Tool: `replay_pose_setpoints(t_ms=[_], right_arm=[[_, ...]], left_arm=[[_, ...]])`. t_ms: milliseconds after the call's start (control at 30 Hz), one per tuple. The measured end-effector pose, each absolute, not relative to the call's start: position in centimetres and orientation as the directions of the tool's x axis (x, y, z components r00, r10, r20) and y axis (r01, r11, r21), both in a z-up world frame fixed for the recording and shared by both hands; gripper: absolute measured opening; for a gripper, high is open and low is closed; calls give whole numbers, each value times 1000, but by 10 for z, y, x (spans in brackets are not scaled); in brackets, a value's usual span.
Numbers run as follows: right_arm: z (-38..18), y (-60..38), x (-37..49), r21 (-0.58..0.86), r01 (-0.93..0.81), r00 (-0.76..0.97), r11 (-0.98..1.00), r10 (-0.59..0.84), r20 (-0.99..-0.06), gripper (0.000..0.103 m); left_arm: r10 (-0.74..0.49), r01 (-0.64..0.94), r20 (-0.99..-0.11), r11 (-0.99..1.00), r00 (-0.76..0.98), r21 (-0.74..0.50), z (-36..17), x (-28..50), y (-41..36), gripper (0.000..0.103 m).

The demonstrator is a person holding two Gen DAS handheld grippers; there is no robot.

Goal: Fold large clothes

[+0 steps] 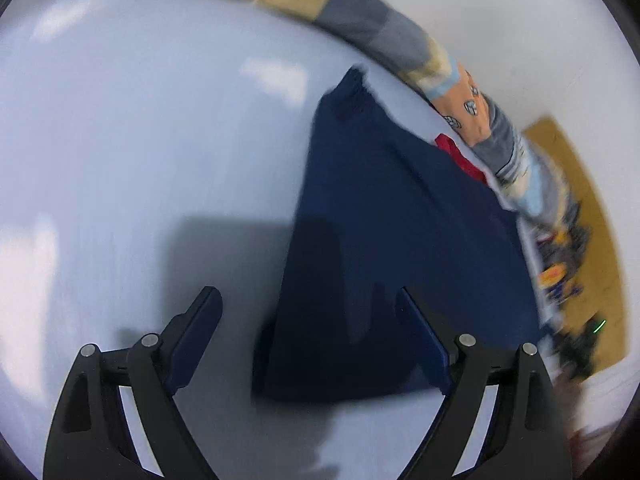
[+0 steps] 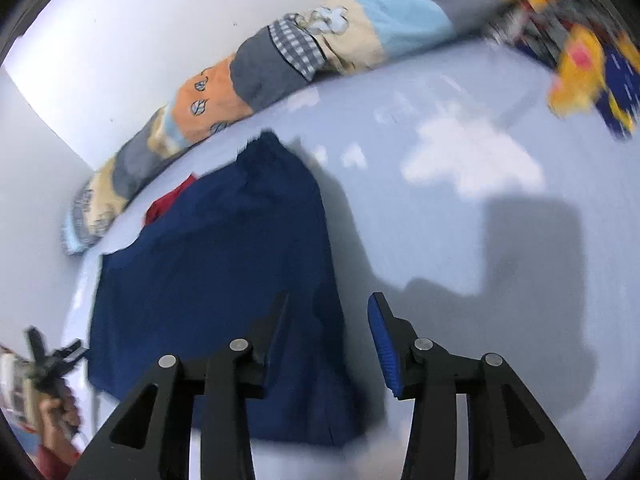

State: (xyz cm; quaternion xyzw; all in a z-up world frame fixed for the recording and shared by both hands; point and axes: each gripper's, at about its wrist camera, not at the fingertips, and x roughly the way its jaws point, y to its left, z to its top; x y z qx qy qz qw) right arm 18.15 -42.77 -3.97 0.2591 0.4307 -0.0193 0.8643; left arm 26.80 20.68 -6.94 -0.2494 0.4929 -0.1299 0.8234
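A navy blue garment (image 1: 392,248) lies folded flat on the pale blue bed sheet (image 1: 140,160). A strip of red fabric (image 1: 460,154) shows at its far edge. My left gripper (image 1: 308,300) is open and empty above the garment's near left edge. In the right wrist view the same garment (image 2: 216,280) lies left of centre, with the red fabric (image 2: 168,202) at its far left. My right gripper (image 2: 328,308) is open and empty above the garment's near right edge. Both views are blurred.
A patchwork quilt (image 2: 288,56) is bunched along the far side of the bed against the white wall (image 2: 140,20). A yellow and blue patterned cloth (image 2: 588,68) lies at the far right. The other hand-held gripper (image 2: 52,360) shows at the lower left.
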Motion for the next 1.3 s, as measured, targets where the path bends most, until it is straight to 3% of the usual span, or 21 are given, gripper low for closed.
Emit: replay_pose_setpoints(t_ms=[233,333,367,533,600,667,733,767,933,1200,1300], right_arm=[[-84,-430,132,667,310,620,677,388,-682,44],[-94,-420,144,736,285,655,614,436,-617,45],[-95,-417,150,748,279,664,602,442,-603,50],[-94,-409,187,775,259,704,576,437,-560,55],[-96,-403,206,787,244,696,566,463,-549,50],[-98,-394,227,801,227,690,554,489,-534,21],[-92,-389,232,778,239,699,580,453,-553,18],[-89,-388,231,782,239,709,576,447,-546,17],[-69,-377,218,715,226,721,662,380,-580,14],[-29,-380,155,705,173,748,688,374,-548,14],[-35,-391,123,660,220,702,719,353,-618,18]], left_arm=[[-584,-71,-636,706,505,-705,-75,216,206,91],[-583,-71,-641,710,499,-701,-77,226,191,100],[-585,-66,-634,707,507,-705,-78,229,186,103],[-515,-111,-649,730,560,-675,-80,259,161,103],[-500,-136,-630,709,594,-691,-78,270,154,103],[-477,-165,-621,695,622,-700,-78,279,152,101],[-419,-197,-644,721,640,-665,-75,279,146,35],[-425,-193,-650,725,630,-661,-76,279,145,14],[-373,-157,-666,789,646,-594,-64,264,139,13],[-402,-117,-708,819,580,-561,-41,193,129,13],[-402,-115,-727,829,557,-547,-41,172,135,17]])
